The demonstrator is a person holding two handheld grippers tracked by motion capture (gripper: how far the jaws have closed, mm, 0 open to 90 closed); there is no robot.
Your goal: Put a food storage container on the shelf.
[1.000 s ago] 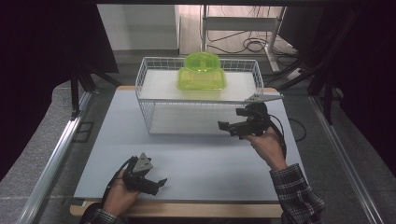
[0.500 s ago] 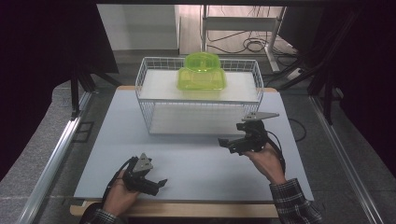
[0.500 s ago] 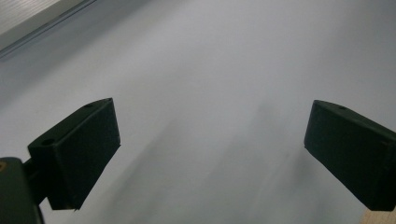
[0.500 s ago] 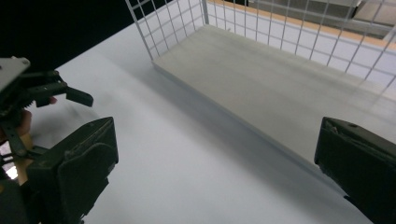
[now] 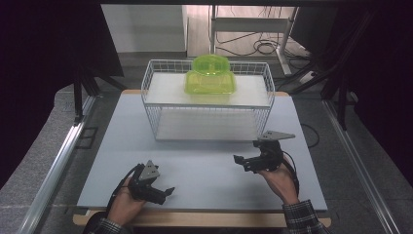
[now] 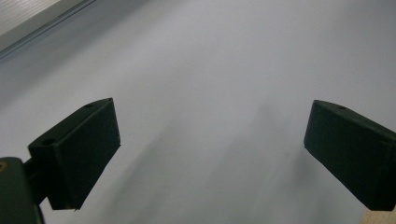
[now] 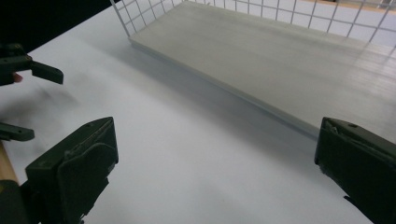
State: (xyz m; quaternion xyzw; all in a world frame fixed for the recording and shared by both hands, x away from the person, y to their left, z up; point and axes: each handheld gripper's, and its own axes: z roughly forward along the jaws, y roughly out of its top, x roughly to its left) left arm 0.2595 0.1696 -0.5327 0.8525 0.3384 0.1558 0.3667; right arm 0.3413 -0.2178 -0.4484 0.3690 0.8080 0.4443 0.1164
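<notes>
While both grippers hover over the table (image 5: 204,161), their jaws gape wide, gripping nothing.

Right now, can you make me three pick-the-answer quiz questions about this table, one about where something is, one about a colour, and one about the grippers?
1. Where is the tub?
A. on top of the wire basket
B. on the floor
C. in a gripper

2. What colour is the tub?
A. red
B. bright green
C. blue

3. How are the right hand-held gripper's jaws?
A. shut on the tub
B. shut on a cloth
C. open, holding nothing

Answers:
1. A, the tub sits on the wire basket, at its far side.
2. B, it is see-through bright green.
3. C, the right hand-held gripper has its jaws wide apart over the bare table.
</notes>
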